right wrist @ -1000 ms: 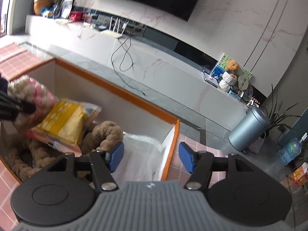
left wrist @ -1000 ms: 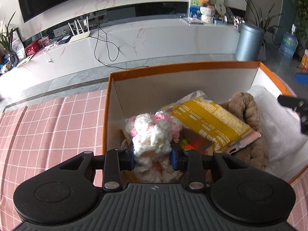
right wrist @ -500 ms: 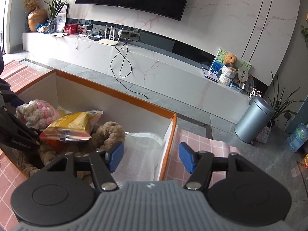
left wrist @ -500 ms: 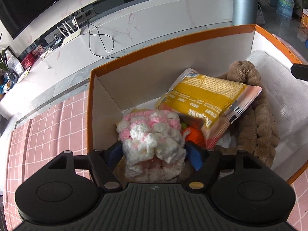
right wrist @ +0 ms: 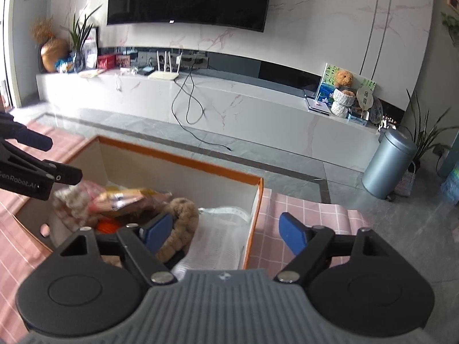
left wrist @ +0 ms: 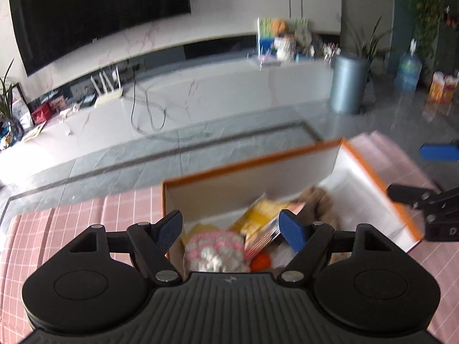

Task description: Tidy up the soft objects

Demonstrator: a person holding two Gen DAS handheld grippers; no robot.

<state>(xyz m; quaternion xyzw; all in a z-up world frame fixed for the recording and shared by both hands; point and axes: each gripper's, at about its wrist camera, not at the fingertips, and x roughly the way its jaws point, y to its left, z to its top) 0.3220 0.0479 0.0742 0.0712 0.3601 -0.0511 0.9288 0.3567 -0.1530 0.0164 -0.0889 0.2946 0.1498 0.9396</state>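
One orange-rimmed box (left wrist: 373, 169) held five soft things: one pink-and-white knitted piece (left wrist: 213, 249), one yellow packet (left wrist: 258, 218), one brown plush (right wrist: 180, 223), one orange ball (left wrist: 259, 261) and one white cloth (right wrist: 221, 238). It sat on a pink checked tabletop (left wrist: 57, 229) facing one grey bin (right wrist: 387, 163) at two o'clock — grey floor lay open beyond the far rim. The left hand-held gripper (left wrist: 231, 228) hung released above the knitted piece, its jaws just opened; the right hand-held gripper (right wrist: 223, 230), also just widened, gripped nothing.
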